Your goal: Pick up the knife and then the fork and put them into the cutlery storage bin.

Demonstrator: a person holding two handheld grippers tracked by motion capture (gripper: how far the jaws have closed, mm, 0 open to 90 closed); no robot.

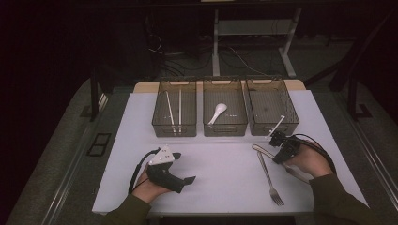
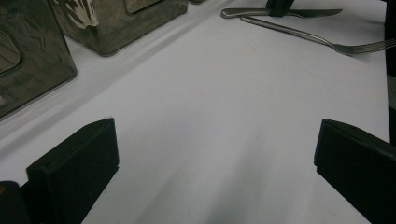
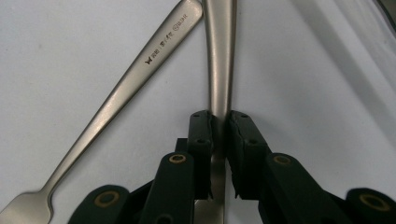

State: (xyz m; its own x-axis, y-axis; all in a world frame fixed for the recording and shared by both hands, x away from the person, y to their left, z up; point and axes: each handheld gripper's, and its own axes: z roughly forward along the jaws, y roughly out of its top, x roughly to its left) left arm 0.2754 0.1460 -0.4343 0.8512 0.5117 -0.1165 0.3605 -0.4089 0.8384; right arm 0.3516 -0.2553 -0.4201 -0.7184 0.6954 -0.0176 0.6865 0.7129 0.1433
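My right gripper (image 1: 274,139) (image 3: 220,123) lies low on the white table mat (image 1: 220,187), shut on the handle of a steel knife (image 1: 259,149) (image 3: 219,60). The jaws clamp the handle from both sides. A steel fork (image 1: 267,176) (image 3: 135,77) lies right beside it, its handle end touching or almost touching the knife's handle and its tines toward the front edge. My left gripper (image 1: 184,168) (image 2: 215,154) rests on the mat at the front left, open, with bare mat between its fingers. The left gripper view catches the knife (image 2: 317,12) and fork (image 2: 303,39) far off.
Three dark see-through bins stand in a row at the back of the mat. The left bin (image 1: 157,112) holds two chopsticks (image 1: 174,110), the middle bin (image 1: 239,112) a white spoon (image 1: 217,112), and the right bin (image 1: 288,110) stands just behind my right gripper.
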